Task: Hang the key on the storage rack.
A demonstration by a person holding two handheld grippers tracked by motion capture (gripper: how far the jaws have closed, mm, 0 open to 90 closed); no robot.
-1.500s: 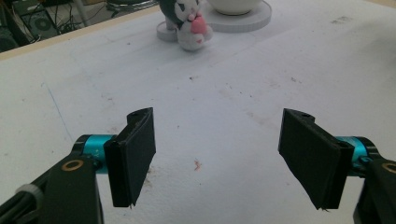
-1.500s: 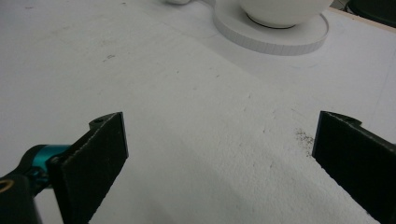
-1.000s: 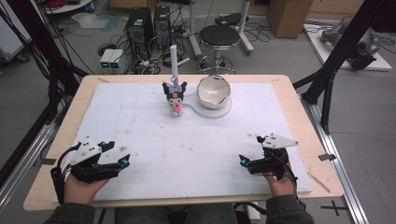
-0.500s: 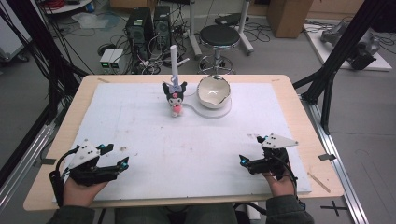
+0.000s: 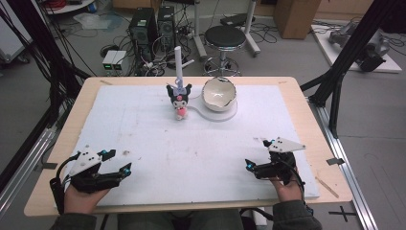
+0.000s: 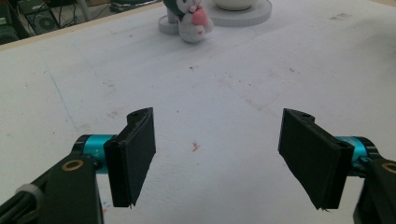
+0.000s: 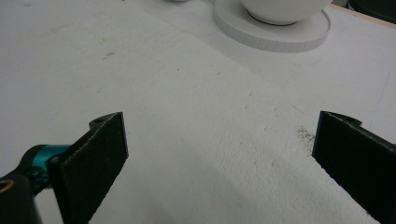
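Note:
A small black-and-white plush figure (image 5: 179, 101) with a pink front stands at the back middle of the white mat (image 5: 201, 143). A white tube (image 5: 178, 64) rises behind it. To its right, a white bowl (image 5: 219, 93) sits on a round white base (image 5: 229, 115). My left gripper (image 5: 118, 161) rests open near the front left corner, far from the figure (image 6: 192, 19). My right gripper (image 5: 258, 154) rests open at the front right. Bare mat lies between the jaws of the left gripper (image 6: 222, 158) and of the right gripper (image 7: 224, 163), which faces the bowl's base (image 7: 275, 33).
The mat covers most of a wooden table (image 5: 316, 110). Black frame struts (image 5: 344, 62) stand at the table's right and left sides. A stool (image 5: 226, 37), computer cases (image 5: 148, 26) and cables are on the floor behind the table.
My left gripper has drifted slightly toward the front edge of the table. The right gripper, figure and bowl have stayed put.

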